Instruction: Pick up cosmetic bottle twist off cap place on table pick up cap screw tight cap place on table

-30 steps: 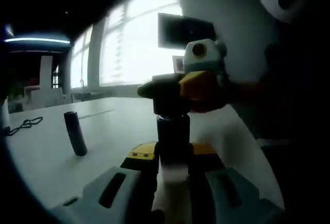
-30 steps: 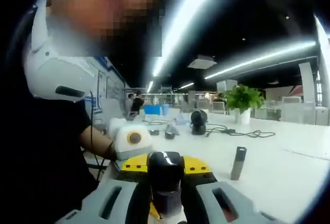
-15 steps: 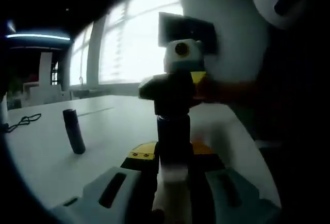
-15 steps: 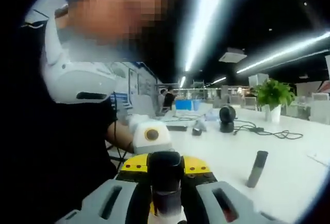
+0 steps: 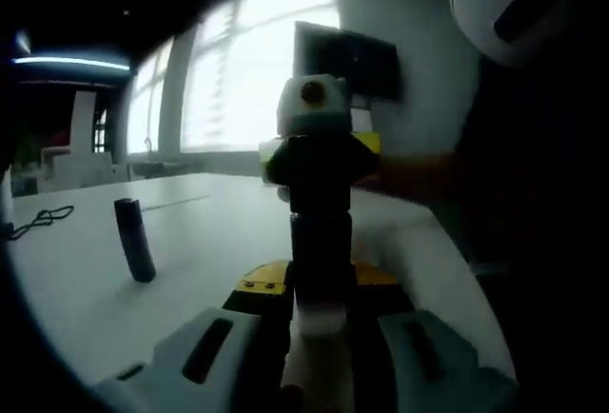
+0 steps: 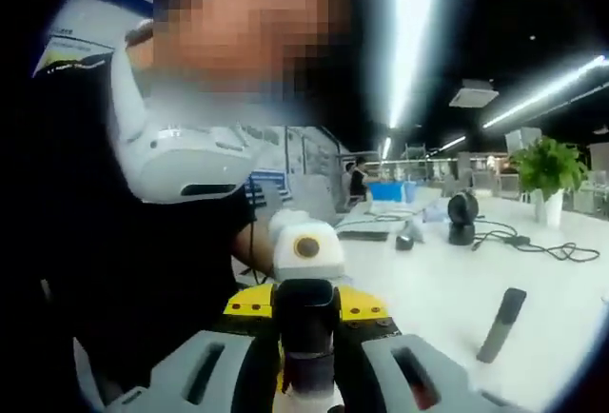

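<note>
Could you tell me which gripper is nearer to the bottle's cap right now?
Right. The right gripper is closed around the cap at the top, while the left gripper clamps the bottle lower down, below the cap.

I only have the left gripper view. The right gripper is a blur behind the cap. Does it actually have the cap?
Observer: Yes. In the right gripper view the right gripper has its jaws shut on the cap, one on each side.
Operator: And the left has the bottle. Anything on the table over that way?
Observer: A black round device stands far back on the table.
Operator: Anything else?
Observer: A plant in a white pot, at the far right edge. A cable runs between it and the device.
</note>
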Demonstrator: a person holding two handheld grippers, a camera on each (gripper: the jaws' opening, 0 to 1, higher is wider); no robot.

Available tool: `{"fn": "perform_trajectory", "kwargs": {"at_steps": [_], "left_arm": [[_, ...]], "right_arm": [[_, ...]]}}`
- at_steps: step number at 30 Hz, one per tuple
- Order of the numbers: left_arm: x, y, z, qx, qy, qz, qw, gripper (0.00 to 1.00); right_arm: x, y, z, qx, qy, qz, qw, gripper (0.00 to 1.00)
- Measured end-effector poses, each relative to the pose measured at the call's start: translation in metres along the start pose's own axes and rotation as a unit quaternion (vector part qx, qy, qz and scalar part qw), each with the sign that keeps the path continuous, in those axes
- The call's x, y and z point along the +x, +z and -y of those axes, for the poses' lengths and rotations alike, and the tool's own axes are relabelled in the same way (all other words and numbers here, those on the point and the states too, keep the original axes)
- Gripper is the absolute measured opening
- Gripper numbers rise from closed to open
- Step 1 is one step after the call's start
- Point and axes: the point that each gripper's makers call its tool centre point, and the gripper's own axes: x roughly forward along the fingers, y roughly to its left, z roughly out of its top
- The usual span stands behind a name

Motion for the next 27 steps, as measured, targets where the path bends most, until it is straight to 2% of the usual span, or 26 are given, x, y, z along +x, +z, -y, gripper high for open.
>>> {"fn": "perform_trajectory", "kwargs": {"at_steps": [8,12,14,17,22,24,27], "left_arm": [[0.001,0.0,0.003,0.005,-0.006,0.001,1.0,0.12],[0.001,-0.001,0.001,0.005,-0.002,0.0,1.0,0.12],[0.001,0.0,-0.001,0.004,0.001,0.0,1.0,0.12],[0.001,-0.001,-0.001,0.007,0.001,0.0,1.0,0.12],[0.0,0.0,-0.001,0.01,0.002,0.0,1.0,0.12],[0.0,0.0,-0.001,0.011,0.002,0.001,0.9999,0.12],[0.0,0.0,-0.001,0.014,0.003,0.002,0.9999,0.12]], "right_arm": [[-0.002,0.0,-0.005,-0.011,0.002,-0.006,0.9999,0.16],[0.001,-0.001,-0.002,-0.003,-0.019,-0.007,0.9998,0.16],[0.0,-0.005,0.003,-0.002,-0.041,-0.02,0.999,0.18],[0.001,-0.011,0.007,-0.003,-0.076,-0.033,0.9966,0.27],[0.002,-0.001,-0.001,0.013,-0.133,0.012,0.991,0.32],[0.001,0.001,0.001,0.006,-0.171,0.019,0.985,0.34],[-0.001,0.008,0.004,0.007,-0.235,0.041,0.9712,0.36]]}}
